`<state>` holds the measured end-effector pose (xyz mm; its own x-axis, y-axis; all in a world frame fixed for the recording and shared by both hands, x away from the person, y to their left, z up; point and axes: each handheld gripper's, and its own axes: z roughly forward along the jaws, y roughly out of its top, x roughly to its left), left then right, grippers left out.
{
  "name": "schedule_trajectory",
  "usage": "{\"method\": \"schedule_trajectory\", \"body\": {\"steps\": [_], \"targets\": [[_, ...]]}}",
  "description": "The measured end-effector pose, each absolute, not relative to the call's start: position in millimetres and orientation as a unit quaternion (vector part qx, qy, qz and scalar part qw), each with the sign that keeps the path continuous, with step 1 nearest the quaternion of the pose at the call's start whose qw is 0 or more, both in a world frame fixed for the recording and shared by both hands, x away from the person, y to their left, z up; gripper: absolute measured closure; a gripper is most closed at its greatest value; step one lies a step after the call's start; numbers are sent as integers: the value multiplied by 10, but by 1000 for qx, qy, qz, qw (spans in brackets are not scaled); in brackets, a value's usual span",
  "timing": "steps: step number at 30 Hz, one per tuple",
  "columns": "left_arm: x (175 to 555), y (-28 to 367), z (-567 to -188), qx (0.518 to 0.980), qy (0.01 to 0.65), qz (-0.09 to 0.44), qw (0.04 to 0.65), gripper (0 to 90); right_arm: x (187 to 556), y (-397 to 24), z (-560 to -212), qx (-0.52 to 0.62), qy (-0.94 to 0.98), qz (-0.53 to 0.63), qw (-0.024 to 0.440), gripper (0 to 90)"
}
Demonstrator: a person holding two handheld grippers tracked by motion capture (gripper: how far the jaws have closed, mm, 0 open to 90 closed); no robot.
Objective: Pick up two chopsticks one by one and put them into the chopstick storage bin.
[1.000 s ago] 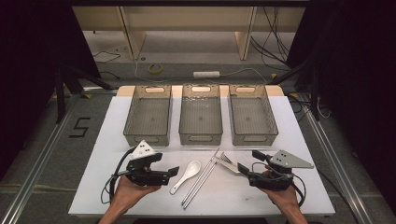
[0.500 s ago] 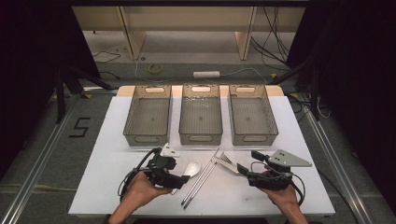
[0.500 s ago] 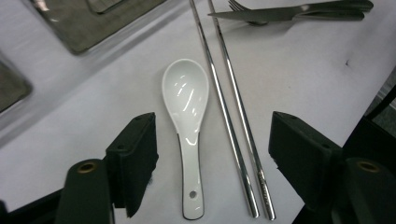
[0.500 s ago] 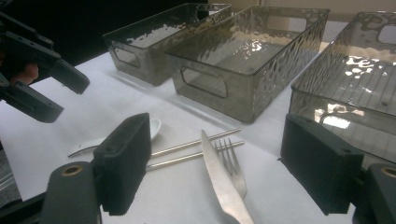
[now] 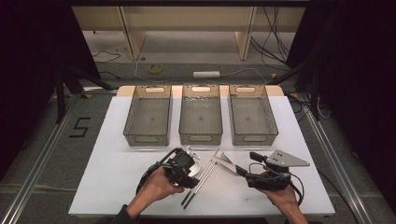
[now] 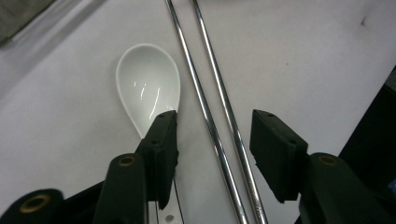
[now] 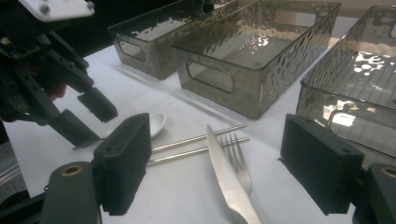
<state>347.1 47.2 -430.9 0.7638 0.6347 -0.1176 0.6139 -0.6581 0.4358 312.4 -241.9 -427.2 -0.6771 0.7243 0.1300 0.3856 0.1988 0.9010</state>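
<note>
The left hand (image 5: pixel 156 185) comes in from the near edge, its forearm angled toward the table's middle, and tips the left gripper (image 5: pixel 190 173) forward and down over the spoon (image 6: pixel 149 84). Its jaws have just been closing and stand half apart. In the left gripper view one pad (image 6: pixel 163 140) sits over the spoon's handle where it meets the bowl, while the other pad hangs clear on the far side of the chopsticks (image 6: pixel 219 135); both chopsticks run through the gap between the jaws, touching neither. Whether the pad on the handle presses it I cannot tell; nothing is clamped.

The spoon lies flat, its long axis along the gripper's own line, the bowl pointing away from the jaws and the handle running back beneath them. The chopsticks lie just beside it, nearly parallel.

The right hand (image 5: pixel 285 200) rests low near the table's edge, holding the right gripper (image 7: pixel 224 172) almost level, pointed at the trays (image 7: pixel 252 60). Its jaws are wide and hold nothing. The knife (image 7: pixel 231 182) and fork (image 7: pixel 238 163) lie between and ahead of them, the knife's tip pointing away.
</note>
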Motion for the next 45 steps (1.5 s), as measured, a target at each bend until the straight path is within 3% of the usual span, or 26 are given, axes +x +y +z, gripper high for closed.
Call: {"method": "schedule_trajectory", "body": {"steps": [16,45], "targets": [[3550,305,-4511,922,338,7,190,699,3124,-2405,-4278,363,762,512,158,258],[3545,236,-4619,923,347,27,167,807,3121,-2391,-4282,358,767,508,160,266]]}}
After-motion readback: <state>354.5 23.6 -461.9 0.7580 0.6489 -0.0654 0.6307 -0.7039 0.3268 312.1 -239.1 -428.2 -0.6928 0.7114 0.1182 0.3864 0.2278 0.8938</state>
